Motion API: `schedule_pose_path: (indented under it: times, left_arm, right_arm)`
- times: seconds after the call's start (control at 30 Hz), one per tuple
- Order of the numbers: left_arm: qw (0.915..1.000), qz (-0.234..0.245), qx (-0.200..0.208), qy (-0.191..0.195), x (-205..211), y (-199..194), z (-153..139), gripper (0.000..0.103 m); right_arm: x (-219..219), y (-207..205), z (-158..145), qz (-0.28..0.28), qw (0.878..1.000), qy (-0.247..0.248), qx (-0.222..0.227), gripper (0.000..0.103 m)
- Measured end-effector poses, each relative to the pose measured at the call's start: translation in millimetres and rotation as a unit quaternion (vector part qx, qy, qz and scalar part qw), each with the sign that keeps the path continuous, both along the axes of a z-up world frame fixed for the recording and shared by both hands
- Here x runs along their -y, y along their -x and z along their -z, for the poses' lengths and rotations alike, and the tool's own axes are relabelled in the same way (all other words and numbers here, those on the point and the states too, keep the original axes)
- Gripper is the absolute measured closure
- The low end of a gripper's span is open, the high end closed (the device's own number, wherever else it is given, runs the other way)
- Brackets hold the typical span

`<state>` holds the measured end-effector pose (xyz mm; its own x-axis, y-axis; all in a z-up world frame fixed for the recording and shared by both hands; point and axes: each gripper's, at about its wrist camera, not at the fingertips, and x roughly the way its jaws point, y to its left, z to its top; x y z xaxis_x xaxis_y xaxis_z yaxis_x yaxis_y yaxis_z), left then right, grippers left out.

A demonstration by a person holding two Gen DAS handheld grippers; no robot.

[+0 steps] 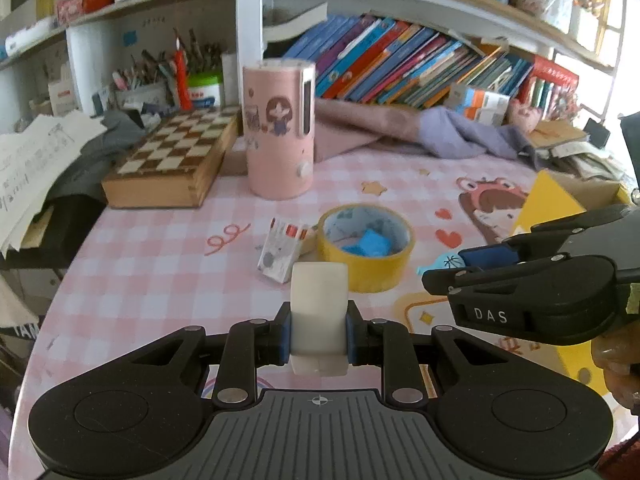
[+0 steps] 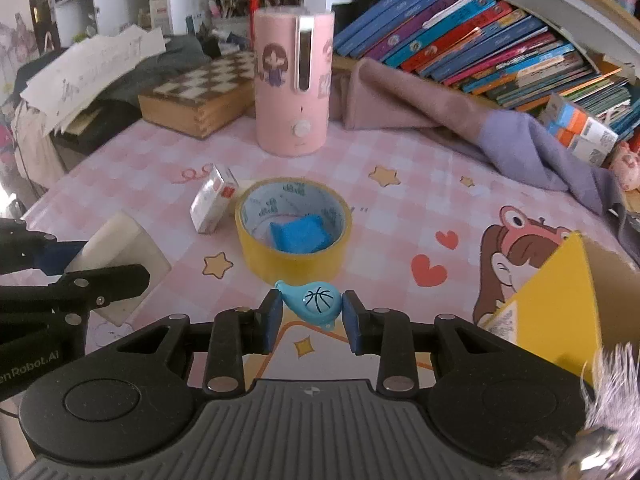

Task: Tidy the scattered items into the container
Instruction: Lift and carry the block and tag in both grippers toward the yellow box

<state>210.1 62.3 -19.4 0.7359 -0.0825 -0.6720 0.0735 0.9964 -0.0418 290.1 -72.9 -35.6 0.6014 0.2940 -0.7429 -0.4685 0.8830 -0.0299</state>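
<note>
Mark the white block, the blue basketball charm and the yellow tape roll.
White block (image 1: 319, 312), left wrist view, its front face between the pads.
Blue basketball charm (image 2: 314, 302), right wrist view, its basketball print.
Yellow tape roll (image 2: 292, 262), right wrist view, its outer front wall.

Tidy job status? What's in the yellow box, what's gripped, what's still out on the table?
Done: cannot tell; the yellow cardboard box shows only its outer wall.
In hand: left gripper clamps a white rectangular eraser block; right gripper clamps a light-blue teardrop toy with a basketball print.
Left: yellow tape roll ringing a blue piece, and a small white carton beside it.
</note>
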Motion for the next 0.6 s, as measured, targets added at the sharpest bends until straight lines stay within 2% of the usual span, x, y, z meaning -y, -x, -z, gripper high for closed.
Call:
schedule_pose_path:
  times: [0.37, 0.6]
  left_arm:
    - [0.9990, 0.016, 0.032, 0.024, 0.9, 34.7, -28.0, 0.080]
    - [0.9981, 0.029, 0.042, 0.033, 3.1, 58.0, -33.8, 0.080]
  right_arm:
    - [23.0, 37.9, -34.9, 0.028, 0.999, -0.042, 0.011, 0.073]
    - [33.3, 68.8, -56.5, 0.045, 0.997, -0.058, 0.035, 0.073]
